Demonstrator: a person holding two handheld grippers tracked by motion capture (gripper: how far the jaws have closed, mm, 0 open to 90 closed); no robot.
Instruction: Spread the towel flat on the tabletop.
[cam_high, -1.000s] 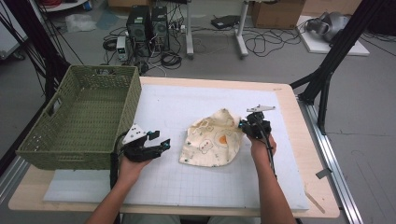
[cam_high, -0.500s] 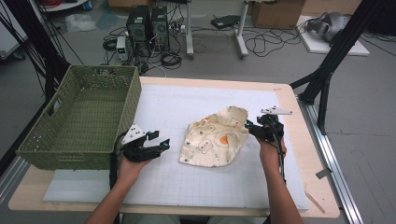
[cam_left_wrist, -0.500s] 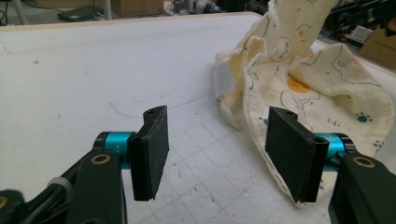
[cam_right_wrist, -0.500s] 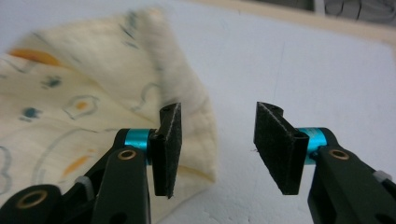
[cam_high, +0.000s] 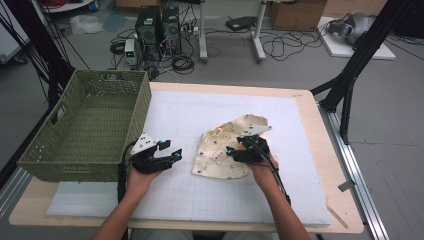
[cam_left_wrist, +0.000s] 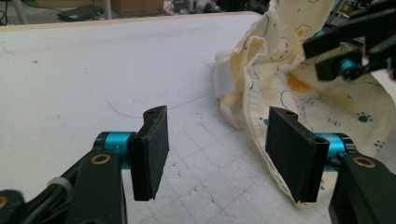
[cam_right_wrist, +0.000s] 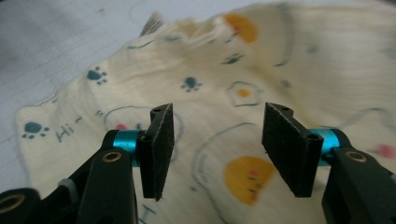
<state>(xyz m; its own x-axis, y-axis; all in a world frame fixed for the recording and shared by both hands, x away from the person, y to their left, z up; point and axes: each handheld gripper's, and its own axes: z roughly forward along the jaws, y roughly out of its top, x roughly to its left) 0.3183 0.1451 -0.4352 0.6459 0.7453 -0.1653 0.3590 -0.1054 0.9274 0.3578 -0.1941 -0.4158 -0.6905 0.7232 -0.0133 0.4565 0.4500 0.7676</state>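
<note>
Near the counter's middle, the right hand-held gripper (cam_high: 239, 150) hangs over the printed cloth (cam_high: 225, 147), jaws just opened, released, nothing between them. Left hand-held gripper (cam_high: 167, 156) gapes empty beside the cloth. At the left edge, green basket (cam_high: 90, 125), contents not discernible.

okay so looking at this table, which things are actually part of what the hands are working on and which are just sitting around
Part of the job:
printed cloth, crumpled on the white mat
right gripper, open over the cloth
left gripper, open beside the cloth
green basket, likely where it goes

Just lying about:
computer towers on the floor
cables
cardboard box
</note>
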